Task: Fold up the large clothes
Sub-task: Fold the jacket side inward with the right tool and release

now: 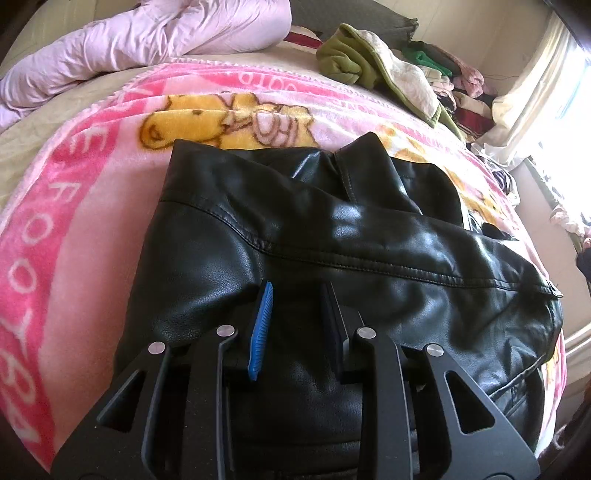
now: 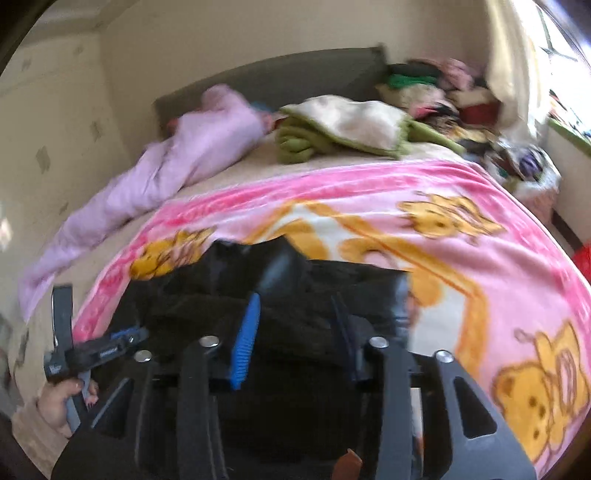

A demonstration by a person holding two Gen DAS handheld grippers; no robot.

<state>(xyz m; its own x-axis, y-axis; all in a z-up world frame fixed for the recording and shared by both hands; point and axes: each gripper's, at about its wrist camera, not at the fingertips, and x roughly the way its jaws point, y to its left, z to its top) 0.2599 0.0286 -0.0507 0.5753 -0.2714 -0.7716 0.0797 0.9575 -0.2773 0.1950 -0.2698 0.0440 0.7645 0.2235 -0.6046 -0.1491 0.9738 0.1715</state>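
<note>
Lying across the pink cartoon-bear blanket (image 1: 92,221) on the bed, a black leather jacket (image 1: 332,236) is seen partly folded, with one glossy stitched panel laid over the body and the collar pointing toward the far side of the bed. In the left wrist view the left gripper (image 1: 297,325) is held low over the near part of the jacket; its jaws are seen a little apart, with the blue pad (image 1: 261,328) on one side and the dark one opposite. Leather fills the gap behind them, but whether the pads press a fold cannot be told from this view. In the right wrist view, which is blurred, the right gripper (image 2: 295,332) is held above the near edge of the same jacket (image 2: 295,295); its jaws are seen apart, and no cloth is clearly pinched between them. At the lower left of that view a hand (image 2: 61,402) is seen on the handle of the other gripper. Further up the bed a lilac quilt (image 1: 147,33) is bunched at the left, a green and cream blanket (image 1: 369,62) lies beside it, and a heap of mixed clothes (image 1: 454,81) is piled toward the window.
</note>
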